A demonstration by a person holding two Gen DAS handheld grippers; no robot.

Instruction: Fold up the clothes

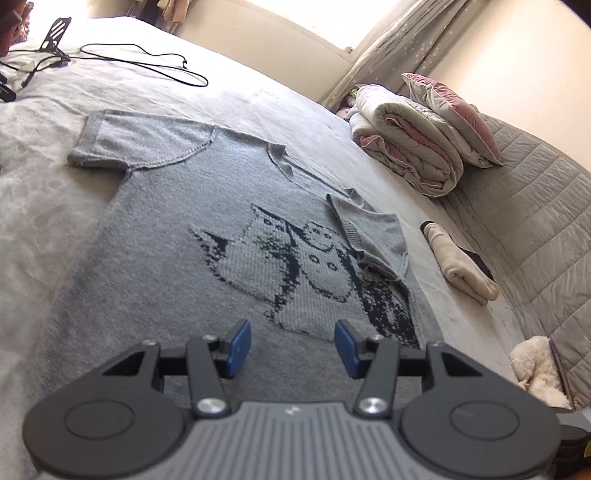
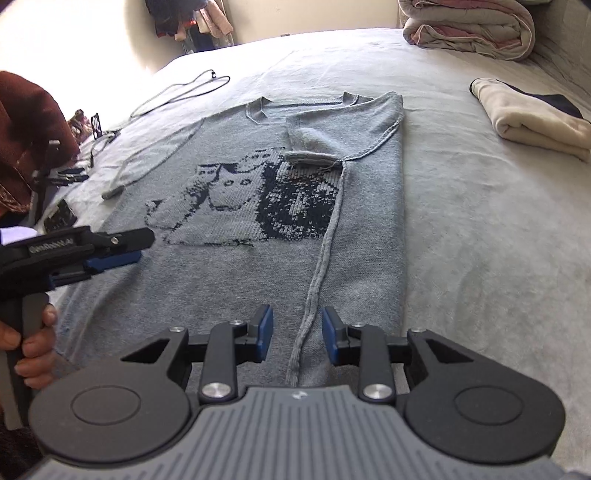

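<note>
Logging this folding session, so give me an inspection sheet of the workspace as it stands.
Surface: bed with pale grey bedspread, lightly rumpled.
Job's things: grey knitted short-sleeved sweater with dark cat pattern lies flat, front up; one side and its sleeve already folded inward, other sleeve still spread.
Clutter: folded cream cloth; rolled grey-and-pink quilt with pillow on it; fluffy white item; black stand.
Grippers: left tool open above sweater's lower part; right tool open, straddling the folded edge, holding nothing.
Cables: black cable looped on bedspread near stand.
Surroundings: curtain at bright window; hanging clothes.
</note>
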